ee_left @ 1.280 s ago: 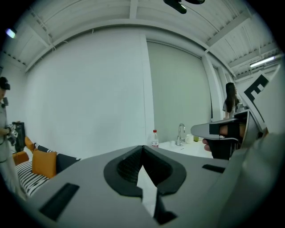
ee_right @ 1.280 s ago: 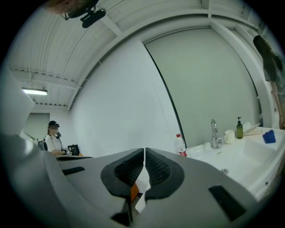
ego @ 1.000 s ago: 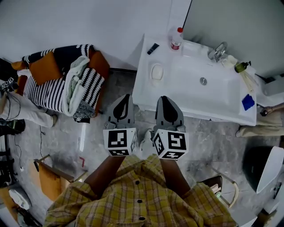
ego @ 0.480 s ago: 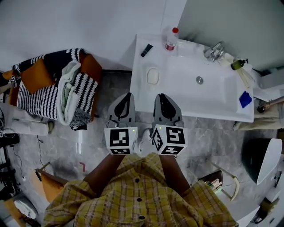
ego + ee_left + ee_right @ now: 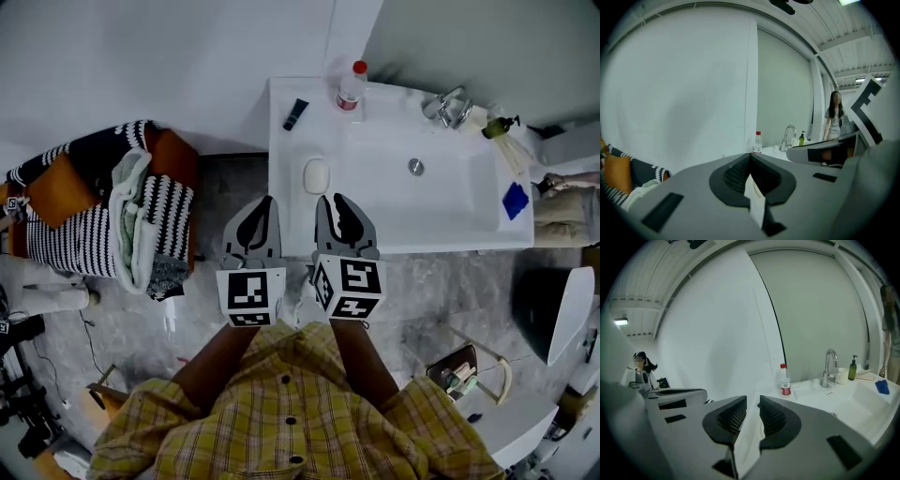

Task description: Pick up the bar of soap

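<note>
The bar of soap [image 5: 316, 175] is a pale oval lying on the left part of the white sink counter [image 5: 291, 211], near its front edge. Both grippers hover side by side just short of that edge, a little nearer to me than the soap. My left gripper [image 5: 265, 201] points at the counter's left corner; its jaws [image 5: 750, 157] meet at the tips with nothing in them. My right gripper [image 5: 330, 199] sits just right of the soap's line. Its jaws [image 5: 753, 401] are opening, with a narrow gap and nothing between them.
On the counter stand a red-capped bottle [image 5: 350, 86], a black tube [image 5: 295, 113], a faucet [image 5: 444, 106], a green dispenser [image 5: 498, 127] and a blue sponge [image 5: 513, 201]. A chair piled with striped cloth [image 5: 103, 206] is at the left. A person [image 5: 567, 202] stands at the right.
The sink has drawn nearer to both grippers, whose tips now reach its front edge. The right gripper's jaws have parted slightly.
</note>
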`<state>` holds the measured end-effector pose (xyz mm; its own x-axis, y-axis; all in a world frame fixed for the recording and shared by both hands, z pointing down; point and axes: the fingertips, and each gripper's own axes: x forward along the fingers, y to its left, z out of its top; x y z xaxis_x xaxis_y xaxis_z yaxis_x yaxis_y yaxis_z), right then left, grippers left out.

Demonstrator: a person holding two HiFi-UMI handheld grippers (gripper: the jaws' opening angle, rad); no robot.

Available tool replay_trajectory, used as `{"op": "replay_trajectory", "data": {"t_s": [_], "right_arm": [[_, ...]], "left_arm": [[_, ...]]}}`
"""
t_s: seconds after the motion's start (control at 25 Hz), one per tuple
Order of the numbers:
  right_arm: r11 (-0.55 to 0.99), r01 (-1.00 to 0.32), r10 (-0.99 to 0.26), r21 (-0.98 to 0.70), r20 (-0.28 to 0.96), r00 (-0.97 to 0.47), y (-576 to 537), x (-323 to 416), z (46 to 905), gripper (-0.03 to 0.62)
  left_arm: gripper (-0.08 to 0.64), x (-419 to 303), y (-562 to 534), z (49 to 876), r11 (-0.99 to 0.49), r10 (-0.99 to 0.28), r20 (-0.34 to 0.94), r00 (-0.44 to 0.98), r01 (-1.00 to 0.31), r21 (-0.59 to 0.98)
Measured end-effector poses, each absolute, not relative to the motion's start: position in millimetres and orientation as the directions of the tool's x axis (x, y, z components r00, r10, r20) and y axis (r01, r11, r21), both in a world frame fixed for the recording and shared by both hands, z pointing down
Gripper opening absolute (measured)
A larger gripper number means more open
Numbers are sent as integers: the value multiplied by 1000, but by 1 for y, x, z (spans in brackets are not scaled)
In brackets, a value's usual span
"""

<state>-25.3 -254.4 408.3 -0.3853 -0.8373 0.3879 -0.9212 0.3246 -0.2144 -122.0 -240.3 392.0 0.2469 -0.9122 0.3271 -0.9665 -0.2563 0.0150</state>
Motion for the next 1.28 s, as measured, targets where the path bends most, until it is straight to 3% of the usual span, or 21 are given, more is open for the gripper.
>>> {"op": "replay_trajectory", "data": {"t_s": [1.28], "right_arm": [[162, -966, -662, -200, 704, -257, -349, -34, 581, 251]], "left_arm": [[11, -139, -348, 485, -353, -808, 475, 349, -932, 83]]}}
